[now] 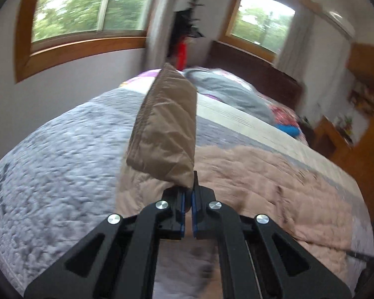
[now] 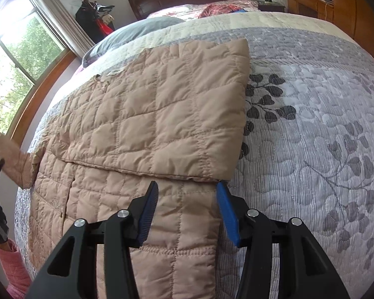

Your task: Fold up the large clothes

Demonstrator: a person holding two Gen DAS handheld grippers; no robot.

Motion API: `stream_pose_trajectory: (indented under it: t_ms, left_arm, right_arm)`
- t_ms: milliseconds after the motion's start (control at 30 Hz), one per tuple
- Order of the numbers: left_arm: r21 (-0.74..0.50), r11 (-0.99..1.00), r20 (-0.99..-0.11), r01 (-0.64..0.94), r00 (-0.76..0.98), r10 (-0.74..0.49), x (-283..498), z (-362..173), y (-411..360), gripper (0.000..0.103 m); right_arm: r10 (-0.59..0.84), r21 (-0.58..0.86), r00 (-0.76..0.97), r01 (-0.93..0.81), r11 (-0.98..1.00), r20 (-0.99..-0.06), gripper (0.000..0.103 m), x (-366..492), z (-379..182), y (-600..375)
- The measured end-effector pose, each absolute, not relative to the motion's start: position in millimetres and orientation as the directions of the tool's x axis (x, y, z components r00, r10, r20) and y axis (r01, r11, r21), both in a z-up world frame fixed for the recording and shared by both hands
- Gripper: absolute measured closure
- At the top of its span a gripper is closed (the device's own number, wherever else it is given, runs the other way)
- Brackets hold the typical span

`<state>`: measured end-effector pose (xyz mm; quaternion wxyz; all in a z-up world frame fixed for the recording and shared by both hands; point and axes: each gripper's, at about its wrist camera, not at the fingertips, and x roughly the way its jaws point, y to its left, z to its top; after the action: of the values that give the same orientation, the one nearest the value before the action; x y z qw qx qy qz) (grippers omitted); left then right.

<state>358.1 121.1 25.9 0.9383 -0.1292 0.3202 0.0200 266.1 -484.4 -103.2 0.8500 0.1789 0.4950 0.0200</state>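
A beige quilted jacket [image 2: 147, 129] lies spread on the bed [image 2: 311, 114], over a grey bedspread with a leaf pattern, and the fold is in the middle of its course. One part of the jacket is already turned over the body, so a straight folded edge runs across just in front of the right gripper [image 2: 188, 196]. The jaws of this gripper are spread wide and hold nothing; they hover just above the lower part of the jacket, near the corner of the folded flap. The left gripper [image 1: 188, 199] has its blue pads pressed together on a sleeve [image 1: 164, 129] of the same jacket, and the cuff stands up in front of the lens, lifted clear of the bed. In the right wrist view this sleeve appears at the far left edge, stretched out beside the jacket. The step in hand seems to be the folding of the sleeve inward. The next move probably calls for carrying the sleeve across the body and laying it flat, without dragging the flap that is already folded; the right gripper could press that flap down or take the hem for the following fold. The left wrist view is blurred. No brand, label or readable writing can be seen on the jacket or elsewhere in the room.
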Motion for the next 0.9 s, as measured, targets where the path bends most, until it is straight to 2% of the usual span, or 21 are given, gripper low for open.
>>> stream_pose_trajectory:
  t_ms: [100,300,533,600,667,700,767,833,900]
  left_arm:
    - [-0.216,0.976,-0.618,-0.012,0.775,-0.128,371,23,69,0.101]
    - [-0.172,0.980,-0.679,0.104,0.708,-0.194,392,-5,-6,0.101]
    - [-0.172,0.967,-0.769,0.187,0.588,-0.251,413,-47,-46,0.098]
    - [-0.195,0.954,-0.787,0.226,0.545,-0.290,413,-54,-53,0.094]
    - [-0.219,0.936,-0.786,0.274,0.519,-0.336,406,-55,-56,0.079]
    - [-0.243,0.916,-0.773,0.319,0.508,-0.381,398,-50,-57,0.076]
    - [-0.283,0.884,-0.751,0.371,0.487,-0.445,390,-44,-55,0.059]
    - [-0.358,0.837,-0.718,0.415,0.451,-0.530,379,-36,-46,0.053]
    - [-0.356,0.843,-0.713,0.403,0.467,-0.524,373,-30,-33,0.053]
  right_arm:
    - [0.215,0.328,0.510,0.141,0.934,-0.833,0.053,266,-103,-486]
    - [0.214,0.326,0.511,0.139,0.935,-0.832,0.053,266,-103,-485]
    - [0.217,0.326,0.508,0.136,0.936,-0.834,0.053,267,-105,-486]
    - [0.215,0.323,0.506,0.135,0.937,-0.835,0.053,268,-106,-485]
    - [0.212,0.319,0.507,0.134,0.938,-0.836,0.053,268,-105,-484]
    - [0.210,0.318,0.508,0.134,0.939,-0.836,0.053,268,-105,-484]
    - [0.203,0.312,0.511,0.136,0.940,-0.835,0.053,268,-103,-483]
    - [0.191,0.300,0.520,0.134,0.944,-0.833,0.053,266,-99,-480]
    - [0.182,0.290,0.533,0.124,0.949,-0.826,0.053,264,-91,-475]
